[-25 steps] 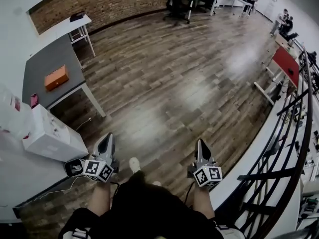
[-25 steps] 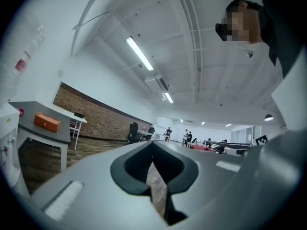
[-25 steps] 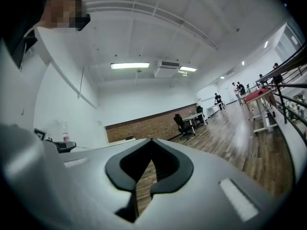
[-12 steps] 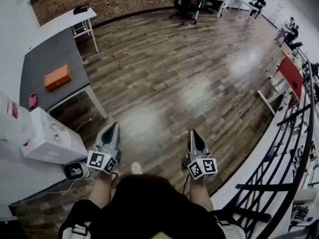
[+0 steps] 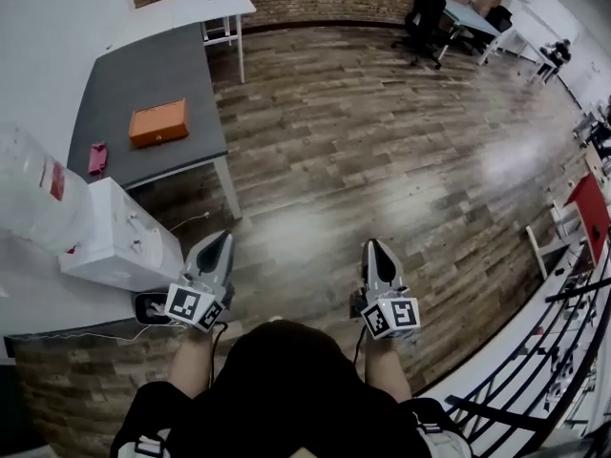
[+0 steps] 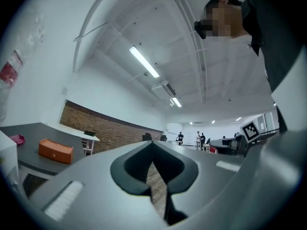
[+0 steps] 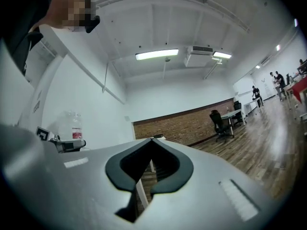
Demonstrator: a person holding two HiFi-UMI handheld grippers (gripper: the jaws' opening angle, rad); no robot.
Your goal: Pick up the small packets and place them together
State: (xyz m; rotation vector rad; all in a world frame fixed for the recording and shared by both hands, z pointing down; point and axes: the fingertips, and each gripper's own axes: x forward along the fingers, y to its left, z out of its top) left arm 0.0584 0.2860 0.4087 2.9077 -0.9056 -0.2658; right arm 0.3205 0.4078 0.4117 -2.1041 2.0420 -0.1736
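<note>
A grey table (image 5: 124, 84) stands ahead to the left. On it lie a flat orange box (image 5: 158, 122) and a small pink packet (image 5: 96, 157). The left gripper view shows the orange box (image 6: 55, 150) and the pink packet (image 6: 17, 139) far to the left. My left gripper (image 5: 218, 241) is held level above the wooden floor, short of the table, shut with nothing in it. My right gripper (image 5: 373, 248) hangs beside it, also shut and empty. In the gripper views the left gripper (image 6: 153, 143) and the right gripper (image 7: 152, 140) have their jaws closed tip to tip.
A white water dispenser (image 5: 119, 241) with a clear bottle (image 5: 38, 194) stands close at my left. A white table (image 5: 205, 6) sits beyond the grey one. Office chairs and desks (image 5: 449, 17) are far back, a railing (image 5: 535, 380) at right.
The view has swung left, bringing the grey table and dispenser closer to the middle. Both grippers stayed shut in front of the person.
</note>
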